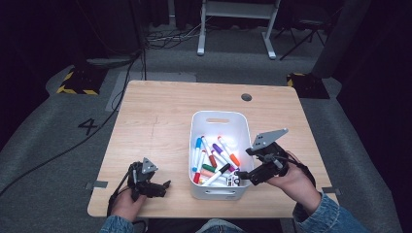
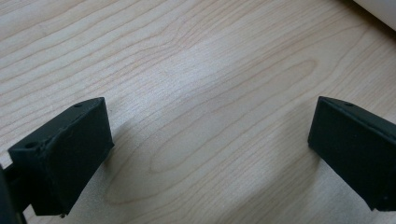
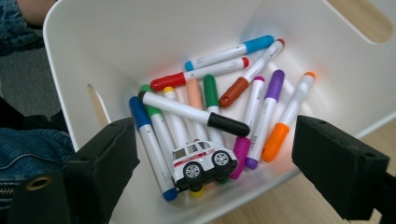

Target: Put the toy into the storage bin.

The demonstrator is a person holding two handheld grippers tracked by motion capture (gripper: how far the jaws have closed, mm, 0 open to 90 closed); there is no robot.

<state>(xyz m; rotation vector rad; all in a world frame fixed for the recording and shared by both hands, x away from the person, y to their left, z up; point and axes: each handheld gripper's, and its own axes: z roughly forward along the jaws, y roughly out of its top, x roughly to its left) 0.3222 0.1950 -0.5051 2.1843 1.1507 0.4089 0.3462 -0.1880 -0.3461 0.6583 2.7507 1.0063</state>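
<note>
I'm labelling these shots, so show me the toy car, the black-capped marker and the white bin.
toy car (image 3: 201,162), right gripper view, on its white side door.
black-capped marker (image 3: 229,124), right gripper view, on its black cap.
white bin (image 1: 219,115), high view, on its far rim.

The bin (image 1: 221,121) stands on the table (image 1: 155,116), right of the table's middle and toward its near edge. Markers (image 1: 214,158) lie inside the bin, heaped across one another on its floor. A toy car (image 3: 201,161) lies in the bin on top of the markers, at the bin's near wall. The right tool (image 1: 245,177) is at the bin's near right corner, above the rim, with the toy car below and between its jaws, untouched. The left tool (image 1: 165,186) rests on the table left of the bin, near the table's front edge, well apart from the bin. A grommet hole (image 1: 246,97) sits in the table behind the bin.
</note>
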